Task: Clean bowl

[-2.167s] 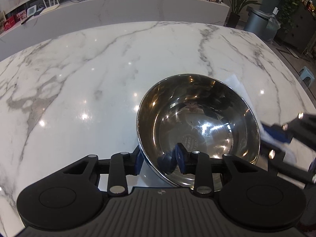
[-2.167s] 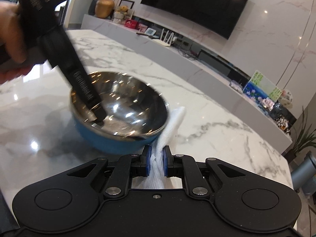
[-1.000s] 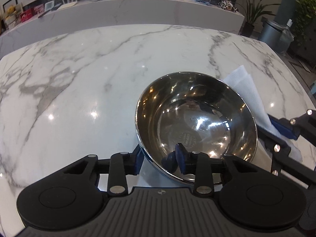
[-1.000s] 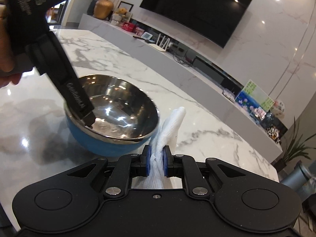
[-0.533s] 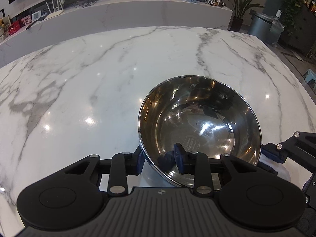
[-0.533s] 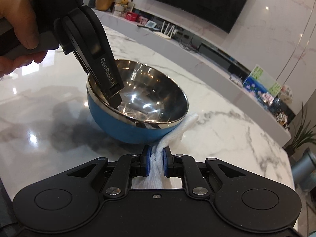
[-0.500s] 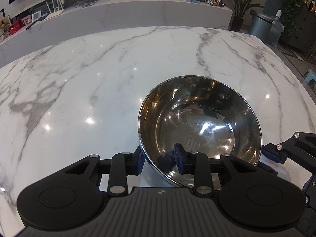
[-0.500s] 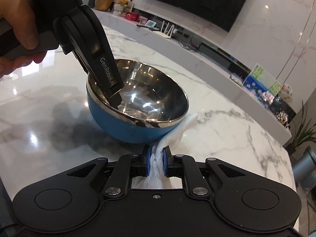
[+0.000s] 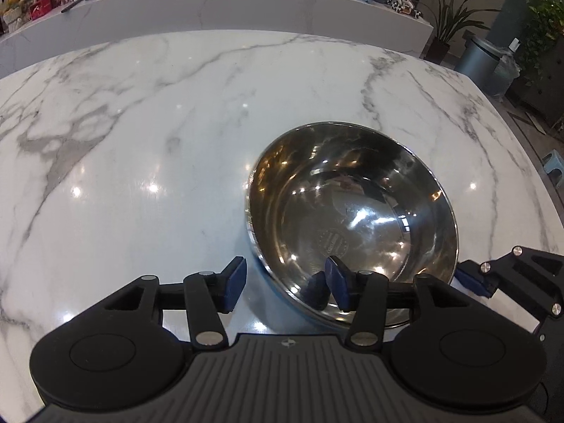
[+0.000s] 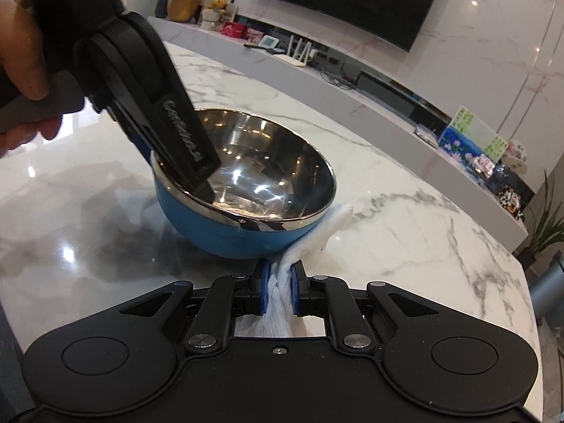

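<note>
A steel bowl with a blue outside sits tilted on the white marble table. My left gripper is open: one finger is outside the near rim, the other inside the bowl, with a clear gap to the rim. It also shows in the right wrist view. My right gripper is shut on a white cloth whose far end lies under the bowl's right side. The right gripper shows in the left wrist view, right of the bowl.
The marble table ends close on the right. A long marble counter with small items runs behind it. A bin and plants stand on the floor at the far right.
My left gripper has opened and let go of the bowl's near rim. My right gripper with the cloth has moved closer to the bowl, and the cloth's end now lies under it.
</note>
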A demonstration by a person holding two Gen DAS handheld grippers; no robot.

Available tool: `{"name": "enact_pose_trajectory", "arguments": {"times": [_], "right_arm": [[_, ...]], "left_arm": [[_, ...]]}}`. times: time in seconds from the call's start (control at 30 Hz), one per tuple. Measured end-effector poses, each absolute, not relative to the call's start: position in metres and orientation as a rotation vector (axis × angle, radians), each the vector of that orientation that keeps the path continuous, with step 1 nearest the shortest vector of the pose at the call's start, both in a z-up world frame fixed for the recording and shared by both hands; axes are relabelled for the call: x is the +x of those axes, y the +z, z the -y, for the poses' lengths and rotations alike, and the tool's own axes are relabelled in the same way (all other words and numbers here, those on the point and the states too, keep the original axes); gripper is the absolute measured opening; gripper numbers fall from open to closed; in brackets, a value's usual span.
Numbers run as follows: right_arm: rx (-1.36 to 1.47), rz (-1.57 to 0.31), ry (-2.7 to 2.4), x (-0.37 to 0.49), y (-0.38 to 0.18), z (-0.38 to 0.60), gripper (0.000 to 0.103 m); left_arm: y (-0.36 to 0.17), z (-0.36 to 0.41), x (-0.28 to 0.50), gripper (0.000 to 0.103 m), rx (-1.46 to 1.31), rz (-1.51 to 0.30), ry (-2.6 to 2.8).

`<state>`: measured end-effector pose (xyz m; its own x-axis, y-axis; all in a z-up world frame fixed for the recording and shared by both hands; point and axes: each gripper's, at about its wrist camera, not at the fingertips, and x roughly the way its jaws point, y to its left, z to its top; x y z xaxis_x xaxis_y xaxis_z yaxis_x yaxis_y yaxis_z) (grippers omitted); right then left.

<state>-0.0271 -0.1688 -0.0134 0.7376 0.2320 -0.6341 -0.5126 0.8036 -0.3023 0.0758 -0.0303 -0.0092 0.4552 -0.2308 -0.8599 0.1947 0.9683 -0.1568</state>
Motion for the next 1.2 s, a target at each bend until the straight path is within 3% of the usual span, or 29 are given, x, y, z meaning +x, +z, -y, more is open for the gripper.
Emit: {"name": "enact_pose_trajectory", "arguments": {"times": [0.1,0.43,0.87,0.97,1.03,1.2], "right_arm": [[-0.509,-0.608,0.454,-0.029,-0.014,0.164,0.011],[-0.495,-0.524,0.400,-0.015,0.005,0.180,0.011],[-0.495,-0.577,0.414,-0.018,-0.008,0.174,0.010],[-0.488,-0.589,0.381,-0.016,-0.012,0.176,0.010],[-0.475,-0.599,0.349,-0.010,-0.012,0.180,0.010],[-0.437,-0.644,0.254,0.011,-0.012,0.195,0.010]], "left_arm": [[-0.009,0.030,0.076,0.047,-0.025,-1.068,-0.252],[-0.006,0.026,0.084,0.032,0.021,-1.050,-0.262],[-0.006,0.026,0.089,0.030,0.038,-1.026,-0.271],[-0.003,0.021,0.089,0.035,0.013,-1.002,-0.263],[0.001,0.018,0.089,0.047,0.001,-0.984,-0.256],[0.010,0.015,0.088,0.063,-0.015,-0.939,-0.248]]}}
